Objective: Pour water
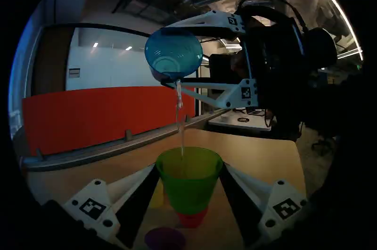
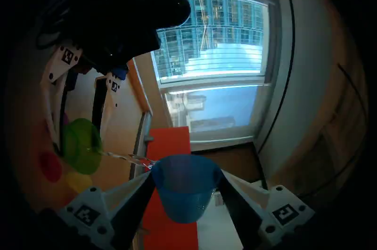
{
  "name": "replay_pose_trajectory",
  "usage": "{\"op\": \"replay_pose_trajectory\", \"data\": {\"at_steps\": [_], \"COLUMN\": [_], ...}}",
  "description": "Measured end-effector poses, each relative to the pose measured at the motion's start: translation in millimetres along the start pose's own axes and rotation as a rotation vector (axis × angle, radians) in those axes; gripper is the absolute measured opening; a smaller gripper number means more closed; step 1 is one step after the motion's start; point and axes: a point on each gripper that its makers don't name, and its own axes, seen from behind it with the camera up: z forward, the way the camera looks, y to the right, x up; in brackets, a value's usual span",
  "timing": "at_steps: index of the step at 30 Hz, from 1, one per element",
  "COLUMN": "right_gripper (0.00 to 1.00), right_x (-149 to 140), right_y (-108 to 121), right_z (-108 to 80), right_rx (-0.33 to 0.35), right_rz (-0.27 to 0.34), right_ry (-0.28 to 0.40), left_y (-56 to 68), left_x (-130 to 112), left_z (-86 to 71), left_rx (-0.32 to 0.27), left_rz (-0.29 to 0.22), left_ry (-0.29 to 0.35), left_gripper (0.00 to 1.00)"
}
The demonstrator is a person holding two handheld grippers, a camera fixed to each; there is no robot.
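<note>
My left gripper (image 1: 189,188) is shut on a green cup (image 1: 189,181), held upright over the wooden table (image 1: 264,155). Above it my right gripper (image 1: 205,56) holds a blue cup (image 1: 173,55) tipped on its side, and a thin stream of water (image 1: 179,118) falls from its rim into the green cup. In the right gripper view, my right gripper (image 2: 186,193) is shut on the blue cup (image 2: 185,188), water (image 2: 127,157) runs from its lip to the green cup (image 2: 81,146), and my left gripper (image 2: 85,104) stands beyond with a dark-sleeved hand behind it.
Below the green cup lie a red cup (image 1: 192,218), a yellow cup (image 1: 158,199) and a purple cup (image 1: 164,239) on the table. An orange partition (image 1: 94,113) with a metal rail runs along the table's far edge. A large window (image 2: 212,70) shows behind.
</note>
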Motion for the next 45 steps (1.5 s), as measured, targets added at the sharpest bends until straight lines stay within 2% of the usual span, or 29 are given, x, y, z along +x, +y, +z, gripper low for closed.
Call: {"op": "replay_pose_trajectory", "data": {"at_steps": [24, 45], "right_gripper": [0.91, 0.91], "right_x": [13, 29], "right_y": [10, 12], "right_z": [0.4, -1.4], "right_rx": [-0.022, -0.032], "right_rz": [-0.102, -0.224], "right_ry": [0.011, 0.02], "left_y": [-0.9, -4.0], "left_x": [3, 5], "left_z": [1.3, 0.7], "left_rx": [0.0, 0.007], "left_rz": [-0.001, -0.009], "left_ry": [0.004, 0.012], "left_gripper": [0.87, 0.87]}}
